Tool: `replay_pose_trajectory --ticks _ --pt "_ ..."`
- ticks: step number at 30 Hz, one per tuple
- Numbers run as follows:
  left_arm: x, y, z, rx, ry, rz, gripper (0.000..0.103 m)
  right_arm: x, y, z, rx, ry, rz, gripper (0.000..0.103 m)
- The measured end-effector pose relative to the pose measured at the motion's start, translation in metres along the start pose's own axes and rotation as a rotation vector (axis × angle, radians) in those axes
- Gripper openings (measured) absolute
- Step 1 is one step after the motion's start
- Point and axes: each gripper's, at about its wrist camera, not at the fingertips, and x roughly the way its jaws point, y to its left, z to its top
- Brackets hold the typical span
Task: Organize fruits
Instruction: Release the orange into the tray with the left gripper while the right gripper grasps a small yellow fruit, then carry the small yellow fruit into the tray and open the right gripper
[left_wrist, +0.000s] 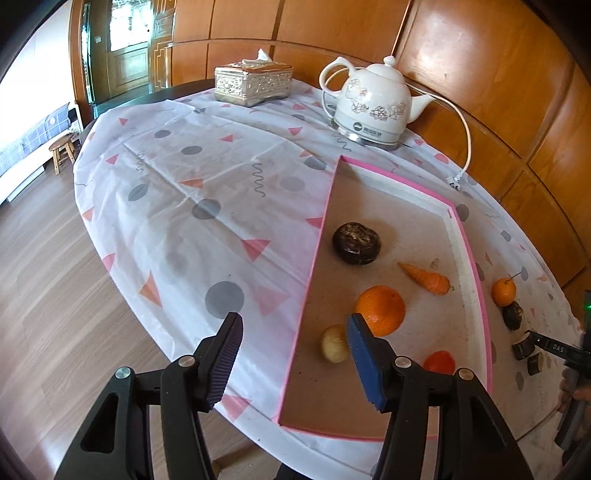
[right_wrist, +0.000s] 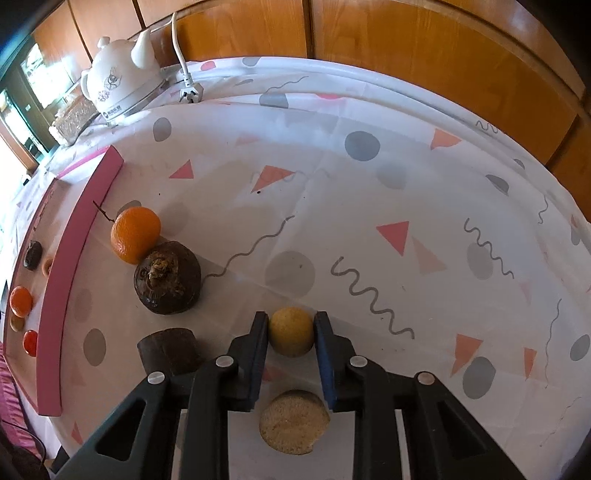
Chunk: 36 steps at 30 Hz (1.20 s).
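My right gripper (right_wrist: 291, 317) is shut on a small round yellow fruit (right_wrist: 291, 334) that rests on the tablecloth. A tan flat disc (right_wrist: 293, 421) lies under its fingers. To its left are a dark brown bulb (right_wrist: 168, 282), a mandarin with a stem (right_wrist: 135, 234) and a brown chunk (right_wrist: 168, 349). The pink-rimmed tray (left_wrist: 314, 258) holds a dark round fruit (left_wrist: 356, 243), a carrot (left_wrist: 428, 278), an orange (left_wrist: 382, 310), a pale yellow fruit (left_wrist: 334, 343) and a small red one (left_wrist: 439, 362). My left gripper (left_wrist: 294, 319) hangs open and empty above the tray's near left rim.
A white kettle (left_wrist: 373, 103) with cord and loose plug (left_wrist: 453, 181) stands at the back of the round table. A silver tissue box (left_wrist: 253, 83) sits left of it. Wood panelling curves close behind. A stool (left_wrist: 62, 151) stands on the floor at the left.
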Motion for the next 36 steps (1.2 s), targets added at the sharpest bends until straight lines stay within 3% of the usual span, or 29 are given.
replay_pose_trajectory --ticks 6,14,19,28,36 --pt "-0.004 0.003 -0.002 -0.001 -0.005 -0.003 0.059 -0.003 -0.004 0.0 0.02 -0.019 -0.003 0.025" --pt "-0.004 0.003 -0.005 -0.007 0.003 -0.014 0.06 -0.051 0.003 -0.005 0.022 -0.134 0.065 0.025" --pt "-0.007 0.003 -0.005 -0.008 -0.005 -0.022 0.06 -0.073 0.044 -0.011 -0.066 -0.161 0.154 0.025" --pt "-0.012 0.009 -0.007 -0.025 -0.01 -0.034 0.06 -0.07 0.132 -0.018 -0.217 -0.125 0.297 0.025" --pt "-0.015 0.029 -0.006 -0.085 -0.024 -0.033 0.065 -0.055 0.199 -0.015 -0.305 -0.092 0.345 0.025"
